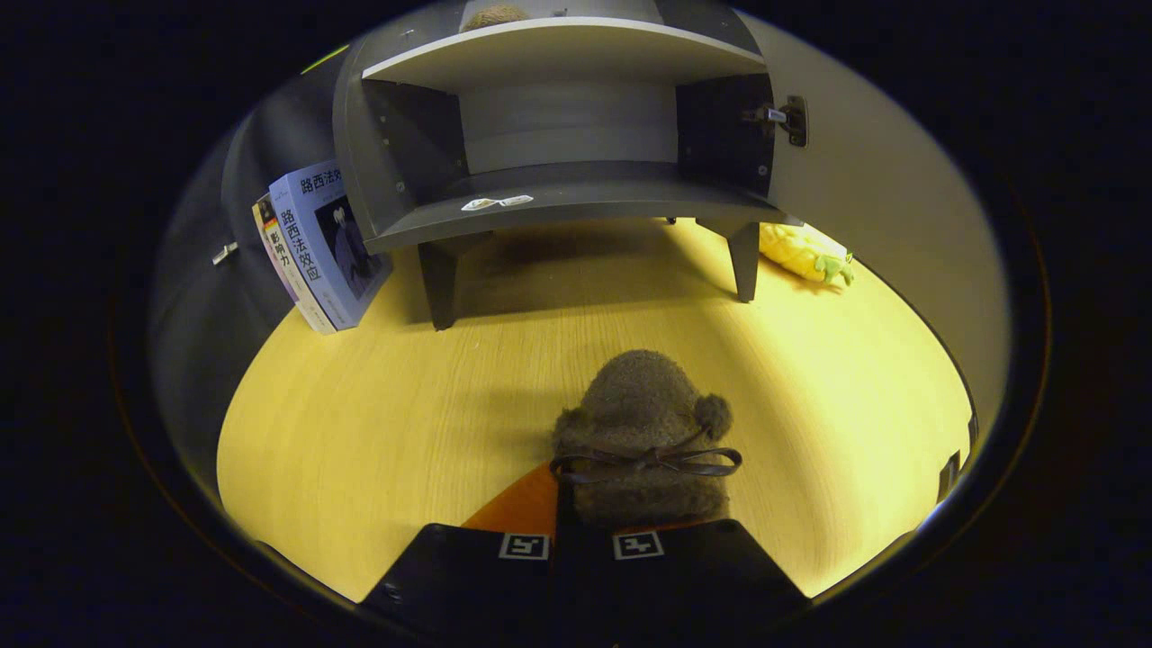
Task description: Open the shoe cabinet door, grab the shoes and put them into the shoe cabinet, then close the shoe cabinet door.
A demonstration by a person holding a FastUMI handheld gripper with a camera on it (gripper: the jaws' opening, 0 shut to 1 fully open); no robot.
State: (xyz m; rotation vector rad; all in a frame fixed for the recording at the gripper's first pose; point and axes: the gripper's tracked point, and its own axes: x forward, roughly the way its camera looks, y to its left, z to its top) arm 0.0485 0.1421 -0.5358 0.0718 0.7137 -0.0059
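One shoe (641, 432), a furry brown slipper-type with a thin bow across its top, sits directly ahead of your gripper (580, 546) and projects forward from between the fingers. The fingers stand close together at the shoe's near end, and the shoe appears to be clamped between them; the contact itself is hidden under the fur, so treat the grip as probable, not confirmed.

Note the alignment. The shoe's long axis runs straight along the fingers, toe pointing away from you, toward the shoe cabinet (558, 135). The cabinet stands beyond the shoe, well apart from it, across a stretch of bare wooden floor (360, 405). Its door (900, 225) is swung open to the right, hinge (792, 119) exposed, and the lower shelf (576, 200) faces you with nothing on it except two small pale tags near its front lip.

The coming move is judged to be a straight forward carry: raise the shoe to shelf height, then advance along the present axis. No rotation should be required, since toe, fingers and opening lie roughly on one line.

Observe the side clearances. Books (319, 243) lean against the cabinet's left wall, and a yellow plush toy (801, 252) lies behind the right leg. Neither obstructs the opening.
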